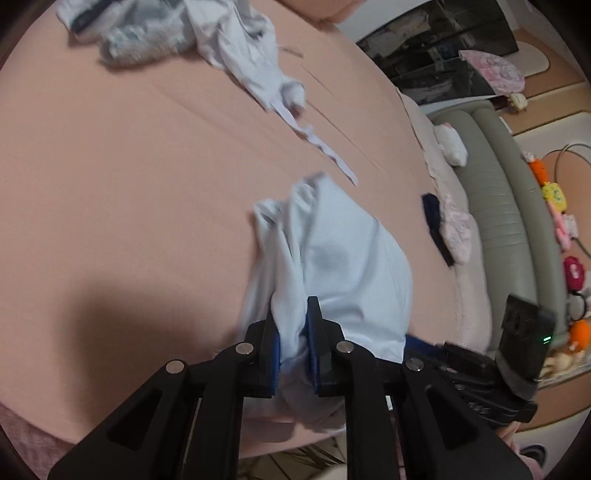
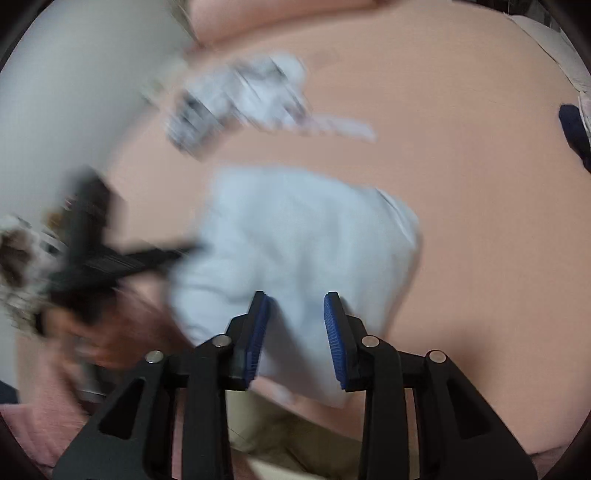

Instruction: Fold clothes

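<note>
So far we clamp our left gripper (image 1: 293,328) on one pale blue cotton garment (image 1: 343,258), half folded; our right gripper (image 2: 295,332) stands apart, and a crumpled white heap of clothes (image 1: 177,33) waits.

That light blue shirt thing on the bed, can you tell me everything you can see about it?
The light blue garment looks like soft, thin cloth with a stitched seam. It lies crumpled on the pink bedsheet near the bed's edge, one end bunched. The left gripper pinches that bunched cloth between its blue pads. In the right wrist view it spreads wider and flatter; the right gripper has its pads apart, with the cloth showing between them.
</note>
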### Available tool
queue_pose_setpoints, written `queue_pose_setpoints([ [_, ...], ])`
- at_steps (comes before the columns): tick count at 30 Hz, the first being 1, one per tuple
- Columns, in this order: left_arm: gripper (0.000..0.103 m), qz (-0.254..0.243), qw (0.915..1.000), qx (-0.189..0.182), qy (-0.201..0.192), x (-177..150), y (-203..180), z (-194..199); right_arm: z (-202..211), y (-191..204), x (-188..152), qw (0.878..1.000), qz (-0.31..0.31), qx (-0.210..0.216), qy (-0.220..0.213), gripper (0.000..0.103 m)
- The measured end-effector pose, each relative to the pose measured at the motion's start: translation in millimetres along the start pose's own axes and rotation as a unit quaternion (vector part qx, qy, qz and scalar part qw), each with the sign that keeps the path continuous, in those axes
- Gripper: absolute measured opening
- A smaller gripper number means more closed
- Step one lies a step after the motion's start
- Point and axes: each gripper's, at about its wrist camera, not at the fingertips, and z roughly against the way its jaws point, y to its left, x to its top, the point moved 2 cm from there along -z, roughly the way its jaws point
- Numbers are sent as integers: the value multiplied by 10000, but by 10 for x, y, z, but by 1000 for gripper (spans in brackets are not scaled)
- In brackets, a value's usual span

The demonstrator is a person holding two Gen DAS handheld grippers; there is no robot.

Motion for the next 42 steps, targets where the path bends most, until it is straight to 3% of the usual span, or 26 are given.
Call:
queue_pose_setpoints([
  [1,18,9,9999,-54,-84,-7,28,66,4,-65,-47,9999,-85,53,-42,32],
  [3,49,38,9995,-179,-241,-21,83,197,132,-187,-122,9984,-368,382,-215,36],
  [7,51,231,9985,-363,-324,-60,160,299,274,-434,-183,9938,-792,463,-626,63],
  [10,51,299,9991,-199,234,-150,164,17,16,-538,-182,9898,-1158,789,-264,63],
  [13,44,120,9989,-99,438,-219,47,-120,-185,-548,-202,9854,-1280,1112,-154,59],
  [14,39,49,9991,-35,420,-228,-6,-124,-181,-544,-206,9839,-1289,1220,-190,37],
  [15,35,17,9993,-5,387,-233,-56,-113,-176,-539,-210,9823,-1298,1328,-225,35],
  [17,32,-92,9991,-45,415,-264,-177,-120,-73,-530,-201,9852,-1175,1215,-279,18],
  [23,31,-717,9937,-321,805,-674,-695,-381,557,-648,-333,9934,-687,389,-837,17],
  [26,35,-883,9907,-313,991,-749,-901,-473,556,-896,-559,9964,-598,-245,-544,20],
  [27,36,-950,9898,-300,1018,-734,-968,-459,520,-1003,-636,9966,-684,-234,-391,20],
  [29,37,-1182,9898,-135,783,-646,-1040,-271,552,-1160,-719,9961,-809,-202,-290,21],
  [32,37,-1440,9890,145,296,-463,-1132,-1,842,-1228,-670,9940,-747,-481,-637,21],
  [34,37,-1457,9889,106,283,-383,-1146,20,1020,-1161,-547,9911,-499,-810,-933,21],
  [37,33,-1476,9879,149,443,-429,-1152,-96,1080,-894,-427,9928,-157,-603,-1027,21],
  [38,27,-1491,9879,67,423,-479,-1148,-95,1049,-751,-404,9941,-20,-446,-985,23],
  [39,11,-1468,9885,41,365,-531,-1126,-93,1010,-621,-408,9950,105,-338,-934,25],
  [42,6,-1353,9902,329,84,-664,-1027,-129,713,-391,-459,9960,338,-239,-792,28],
])
